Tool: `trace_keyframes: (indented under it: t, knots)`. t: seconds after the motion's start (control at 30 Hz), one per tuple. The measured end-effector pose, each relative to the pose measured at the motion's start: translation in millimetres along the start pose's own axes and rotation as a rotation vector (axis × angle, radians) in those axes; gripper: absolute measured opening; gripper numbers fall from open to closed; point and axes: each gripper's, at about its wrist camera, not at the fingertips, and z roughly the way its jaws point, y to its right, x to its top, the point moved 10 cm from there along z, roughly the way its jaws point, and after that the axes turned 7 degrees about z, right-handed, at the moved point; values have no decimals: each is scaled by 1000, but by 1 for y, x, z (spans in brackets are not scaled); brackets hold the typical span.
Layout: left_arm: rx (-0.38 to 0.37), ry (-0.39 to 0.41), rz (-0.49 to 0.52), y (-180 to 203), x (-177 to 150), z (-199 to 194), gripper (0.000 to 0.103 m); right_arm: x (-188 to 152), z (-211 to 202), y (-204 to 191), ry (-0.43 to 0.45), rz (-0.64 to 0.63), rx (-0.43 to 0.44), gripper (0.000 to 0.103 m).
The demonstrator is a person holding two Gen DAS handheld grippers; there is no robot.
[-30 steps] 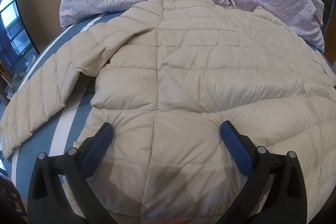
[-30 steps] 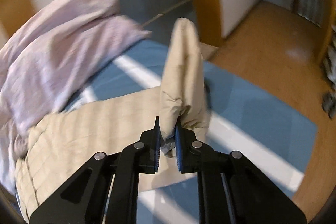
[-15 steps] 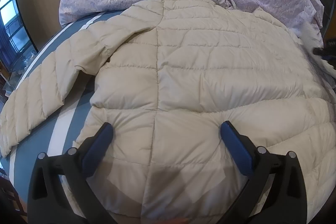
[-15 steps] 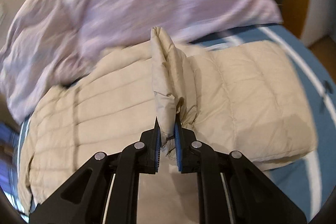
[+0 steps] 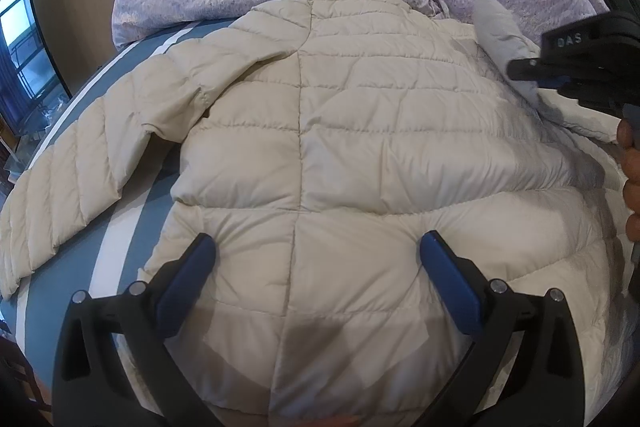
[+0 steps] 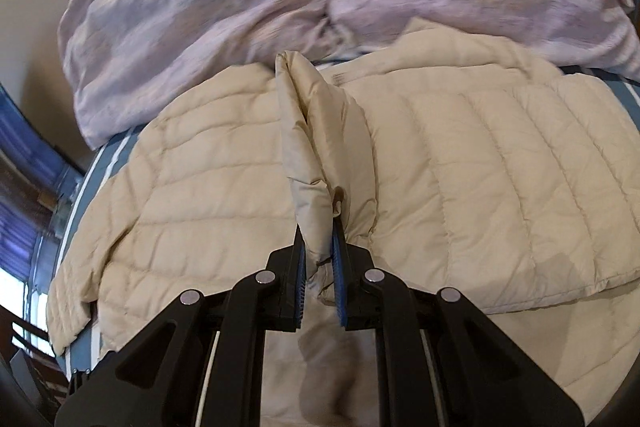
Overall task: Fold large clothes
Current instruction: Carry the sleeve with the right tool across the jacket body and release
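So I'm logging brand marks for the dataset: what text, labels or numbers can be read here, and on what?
"DAS", pale letters on the black body of the right claw, left wrist view.
Small grey mark near the collar of the puffer jacket, right wrist view: too blurred to read.
Nothing else.

The left gripper (image 5: 316,251) is a matte black plastic frame with two long fingers faced in smooth blue pads (image 5: 448,279), its linkage joints capped by round silver pins. The right gripper (image 6: 319,259) has the same black linkage and silver pins, with ribbed blue pads (image 6: 339,267) on its fingers. Its black housing carries pale lettering and a small green light, with bare skin-toned fingers (image 5: 632,163) beside it.
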Motion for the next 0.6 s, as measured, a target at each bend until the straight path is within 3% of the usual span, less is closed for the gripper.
trace_keyframes:
  t: [0.17, 0.23, 0.3, 0.43, 0.53, 0.6]
  knots:
    - [0, 0, 0, 0, 0, 0, 101, -9, 3, -26, -42, -39, 32, 14]
    - [-1, 0, -1, 0, 0, 0, 101, -16, 2, -35, -66, -60, 50, 23]
    - [-1, 0, 0, 0, 0, -1, 101, -17, -4, -42, -74, -62, 89, 46]
    - [5, 0, 4, -1, 0, -1, 101, 0, -32, -43, 11, -53, 148, 56]
    - [7, 0, 6, -1, 0, 0, 101, 22, -48, -16, 123, -35, 55, 68]
    - [8, 0, 6, 0, 0, 0, 101, 32, -46, 16, 178, -34, -105, 70]
